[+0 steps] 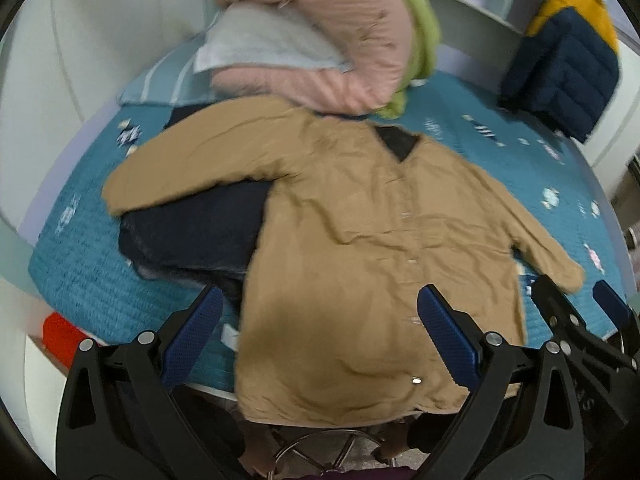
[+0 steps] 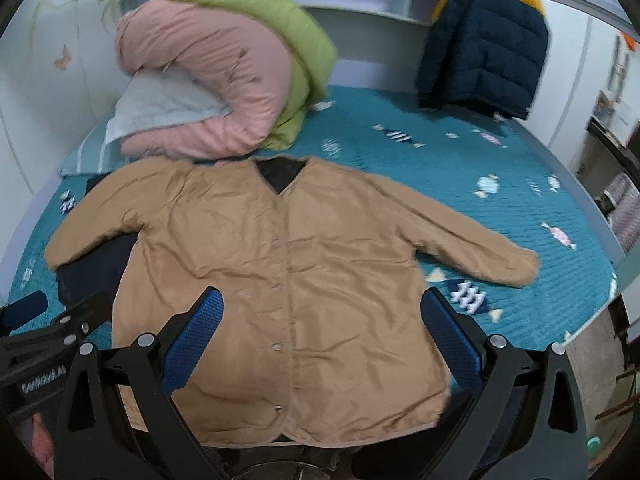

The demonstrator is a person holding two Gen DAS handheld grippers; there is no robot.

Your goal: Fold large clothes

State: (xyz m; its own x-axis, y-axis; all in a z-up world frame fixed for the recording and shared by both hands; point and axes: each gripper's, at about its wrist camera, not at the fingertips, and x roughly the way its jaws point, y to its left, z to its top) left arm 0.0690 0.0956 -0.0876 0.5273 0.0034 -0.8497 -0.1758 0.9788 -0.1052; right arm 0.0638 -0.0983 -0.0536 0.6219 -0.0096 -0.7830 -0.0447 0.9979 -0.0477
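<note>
A tan collarless jacket (image 1: 352,232) lies spread flat, front up and snapped shut, on the teal bedspread (image 1: 80,272); it also shows in the right wrist view (image 2: 288,264), both sleeves stretched out to the sides. My left gripper (image 1: 320,332) is open and empty above the jacket's lower hem. My right gripper (image 2: 322,332) is open and empty above the hem too. The right gripper shows at the right edge of the left wrist view (image 1: 576,300); the left gripper shows at the left edge of the right wrist view (image 2: 60,312).
A dark navy garment (image 1: 192,236) lies under the jacket's left sleeve. A rolled pink and green quilt (image 2: 224,76) with a pale cloth sits at the bed's head. A navy and yellow puffer jacket (image 2: 484,40) hangs on the headboard. A chair base (image 1: 320,448) stands below the bed edge.
</note>
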